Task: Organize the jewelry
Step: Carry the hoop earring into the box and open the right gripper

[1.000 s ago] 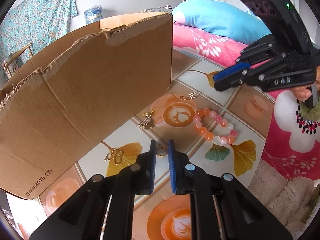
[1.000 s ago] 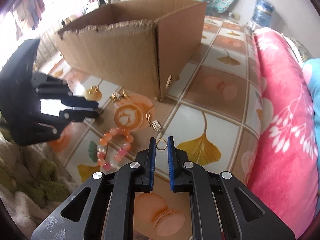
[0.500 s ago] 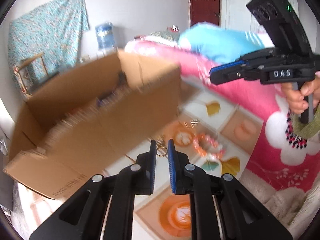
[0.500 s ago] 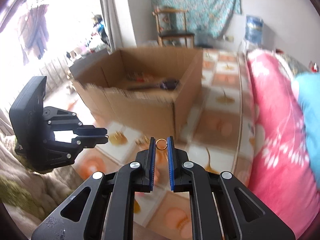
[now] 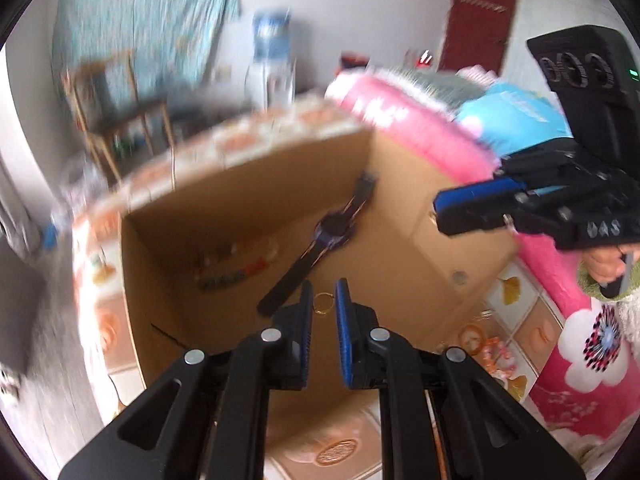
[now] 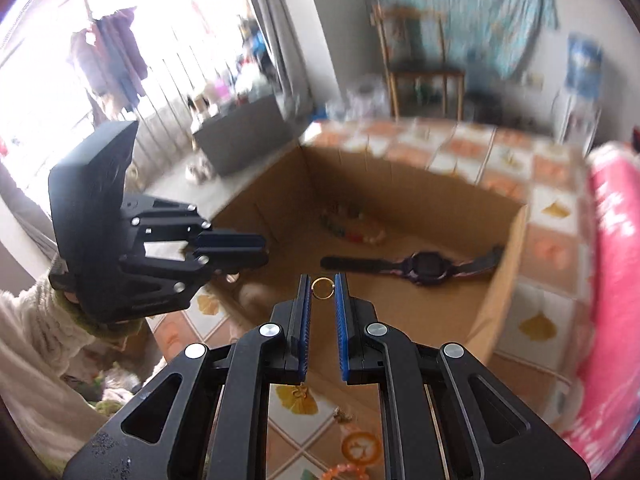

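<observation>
My left gripper (image 5: pixel 323 303) is shut on a small gold ring (image 5: pixel 322 304) and holds it above the open cardboard box (image 5: pixel 404 184). My right gripper (image 6: pixel 322 289) is shut on another small gold ring (image 6: pixel 322 288), also above the box (image 6: pixel 504 280). Each gripper shows in the other's view: the right one (image 5: pixel 444 208) at the right, the left one (image 6: pixel 256 252) at the left. Inside the box lie a dark wristwatch (image 5: pixel 332 232) (image 6: pixel 424 268) and a blurred beaded bracelet (image 6: pixel 352 228).
The box stands on a tiled-pattern mat (image 6: pixel 552 248). An orange beaded bracelet (image 5: pixel 492 360) and gold earrings (image 6: pixel 300 394) lie on the mat outside the box. A pink quilt (image 6: pixel 616 240) lies to the right. A wooden chair (image 6: pixel 424 68) stands behind.
Both grippers have risen from the mat with their rings and moved over the open box, so I now look down into it.
</observation>
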The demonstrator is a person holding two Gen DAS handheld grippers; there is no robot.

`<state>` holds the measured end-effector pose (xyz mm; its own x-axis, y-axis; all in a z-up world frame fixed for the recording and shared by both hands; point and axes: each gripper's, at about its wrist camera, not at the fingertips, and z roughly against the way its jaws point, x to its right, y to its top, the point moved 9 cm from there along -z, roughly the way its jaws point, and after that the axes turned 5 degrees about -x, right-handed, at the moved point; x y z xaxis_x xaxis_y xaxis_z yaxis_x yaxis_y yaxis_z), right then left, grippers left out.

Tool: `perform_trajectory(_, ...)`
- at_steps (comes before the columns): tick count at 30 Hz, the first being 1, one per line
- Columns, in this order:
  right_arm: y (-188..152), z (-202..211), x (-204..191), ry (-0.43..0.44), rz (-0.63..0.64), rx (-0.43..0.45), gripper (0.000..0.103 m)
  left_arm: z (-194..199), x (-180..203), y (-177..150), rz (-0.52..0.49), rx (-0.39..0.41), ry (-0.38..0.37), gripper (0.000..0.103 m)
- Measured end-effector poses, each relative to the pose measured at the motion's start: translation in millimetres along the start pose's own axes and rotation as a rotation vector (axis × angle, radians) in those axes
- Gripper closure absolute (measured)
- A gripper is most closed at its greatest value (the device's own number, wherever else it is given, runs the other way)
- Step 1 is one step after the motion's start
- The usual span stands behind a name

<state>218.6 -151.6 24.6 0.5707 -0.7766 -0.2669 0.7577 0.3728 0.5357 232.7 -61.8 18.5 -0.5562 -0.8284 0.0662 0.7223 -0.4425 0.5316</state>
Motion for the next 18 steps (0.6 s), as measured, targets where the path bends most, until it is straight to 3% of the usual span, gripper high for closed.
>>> perform_trajectory(3,14.4,-42.8,9.6,0.048,-0.054,-0.145,0.093,-35.1,-21.6,-2.8,0.008,-0.152,0.011,0.092)
perform_trajectory(7,18.1,-82.0,15.1,0.066,-0.098,-0.258,0.093,-69.9,-35.9,-14.4,0.009,-0.318,0.019,0.092)
perform_trajectory(8,19.4,-89.3,16.6,0.072,-0.108,-0.278,0.093,-71.8,-34.8,-14.9,0.016,-0.335,-0.003,0.092)
perform_trajectory(11,26.5,-108.6,18.7,0.082,-0.131,-0.315,0.093,-73.0,-38.3,-9.9,-0.027,-0.346,0.058,0.092)
perform_trajectory(18,45.2,-138.8,22.9,0.085,-0.166,-0.354,0.093,-86.4,-43.6,-27.2,-0.052,-0.463,0.078,0.091)
